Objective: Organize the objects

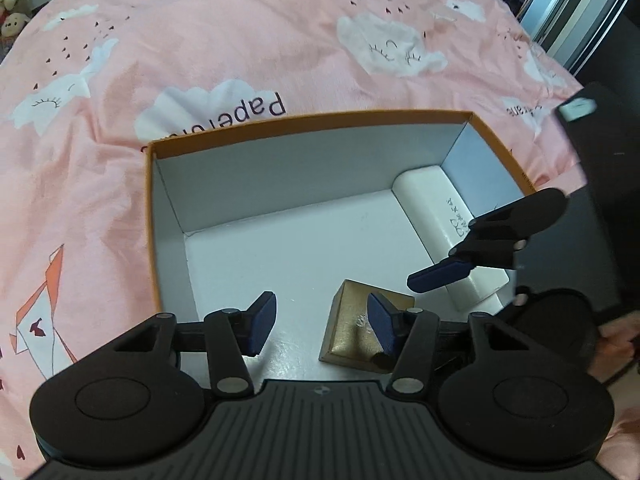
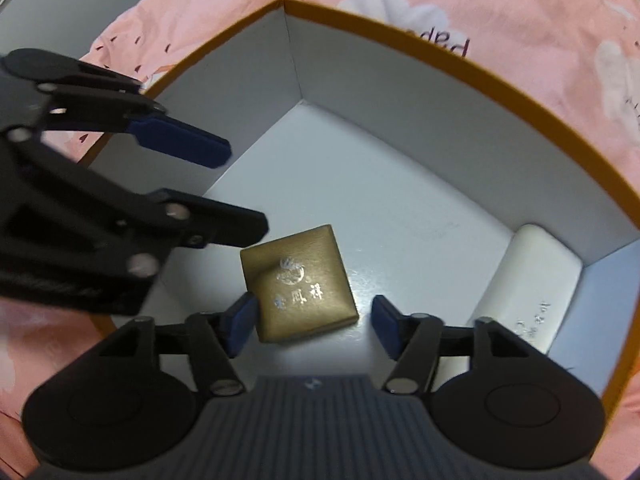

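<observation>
An open orange-rimmed cardboard box (image 1: 312, 117) with a white inside lies on a pink bedsheet. On its floor lie a small square gold box (image 2: 298, 284) with silver lettering and a long white case (image 2: 532, 276) along one wall. My right gripper (image 2: 314, 326) is open above the gold box, which lies between its blue pads; the left pad touches its edge. My left gripper (image 1: 322, 326) is open over the box floor, just left of the gold box (image 1: 356, 334). The white case (image 1: 444, 224) shows at the right wall. Each gripper appears in the other's view.
The pink sheet (image 1: 240, 40) with white cloud prints surrounds the box. A dark object (image 1: 600, 184) stands at the right of the box. Soft toys (image 1: 12, 4) sit at the far left. The box floor left of the gold box is bare.
</observation>
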`<state>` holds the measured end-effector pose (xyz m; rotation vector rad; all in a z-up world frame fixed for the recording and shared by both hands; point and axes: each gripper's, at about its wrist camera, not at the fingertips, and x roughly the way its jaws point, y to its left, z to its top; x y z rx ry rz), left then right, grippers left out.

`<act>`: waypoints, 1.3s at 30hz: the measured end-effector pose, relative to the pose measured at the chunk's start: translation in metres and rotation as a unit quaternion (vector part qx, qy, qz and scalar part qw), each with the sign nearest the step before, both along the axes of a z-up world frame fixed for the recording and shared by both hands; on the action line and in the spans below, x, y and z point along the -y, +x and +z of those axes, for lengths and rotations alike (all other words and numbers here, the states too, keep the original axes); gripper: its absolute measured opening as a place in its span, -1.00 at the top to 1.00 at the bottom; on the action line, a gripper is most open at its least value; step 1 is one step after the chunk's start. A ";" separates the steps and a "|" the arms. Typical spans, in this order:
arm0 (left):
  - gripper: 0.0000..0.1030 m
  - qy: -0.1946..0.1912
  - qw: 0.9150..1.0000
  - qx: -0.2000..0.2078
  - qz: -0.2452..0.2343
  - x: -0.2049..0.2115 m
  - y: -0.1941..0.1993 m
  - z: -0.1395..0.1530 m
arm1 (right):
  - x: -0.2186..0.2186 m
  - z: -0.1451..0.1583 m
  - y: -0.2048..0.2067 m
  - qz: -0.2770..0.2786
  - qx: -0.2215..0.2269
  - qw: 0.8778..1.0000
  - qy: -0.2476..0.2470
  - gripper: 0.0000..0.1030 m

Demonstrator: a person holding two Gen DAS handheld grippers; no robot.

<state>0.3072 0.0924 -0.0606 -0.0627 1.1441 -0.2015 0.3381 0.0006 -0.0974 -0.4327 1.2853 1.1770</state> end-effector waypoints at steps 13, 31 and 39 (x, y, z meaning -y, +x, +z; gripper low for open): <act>-0.21 -0.014 0.999 0.030 -0.024 -0.005 -0.006 0.002 | -0.004 0.002 -0.002 0.033 0.024 0.999 -0.015 -0.26; 0.02 -0.038 0.998 0.018 -0.037 0.018 0.003 -0.014 | 0.040 -0.012 0.052 -0.144 -0.156 0.966 -0.146 -0.25; 0.05 -0.032 0.999 0.013 -0.016 0.009 0.008 -0.017 | 0.022 -0.025 0.061 -0.145 -0.168 0.962 -0.160 -0.25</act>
